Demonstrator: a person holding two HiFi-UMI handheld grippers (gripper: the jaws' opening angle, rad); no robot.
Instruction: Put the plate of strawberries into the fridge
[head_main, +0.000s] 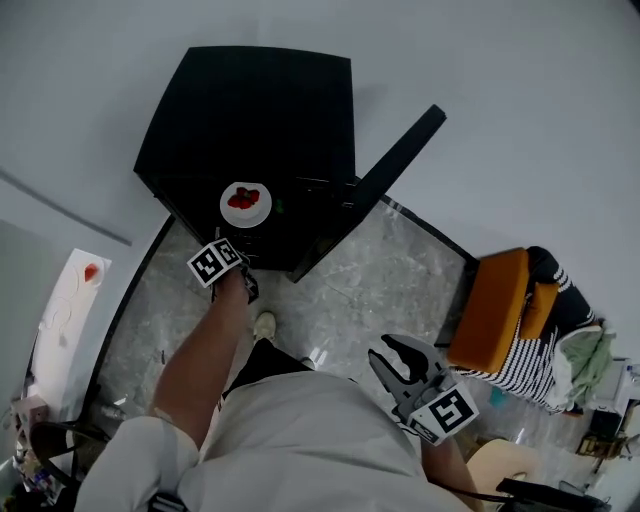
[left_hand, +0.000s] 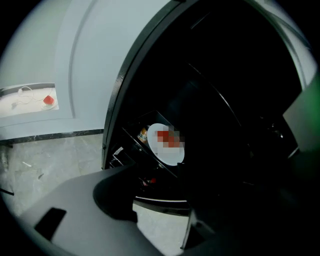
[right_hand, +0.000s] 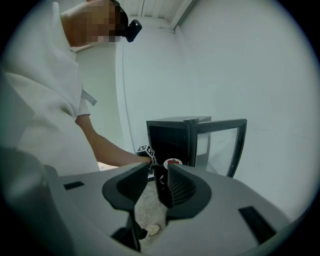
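Right gripper (head_main: 392, 352), lower right: jaws slightly apart, nothing between. Left gripper (left_hand: 160, 210), left of centre: jaws wide apart, empty, near plate of strawberries (head_main: 245, 205) lying inside open fridge (head_main: 260, 110), upper centre.

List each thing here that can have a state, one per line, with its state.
Fridge door: open, swung wide.
Plate of strawberries: on a shelf inside the fridge, not gripped.
Left gripper: open, empty, at the fridge opening.
Right gripper: open, empty, away from the fridge.
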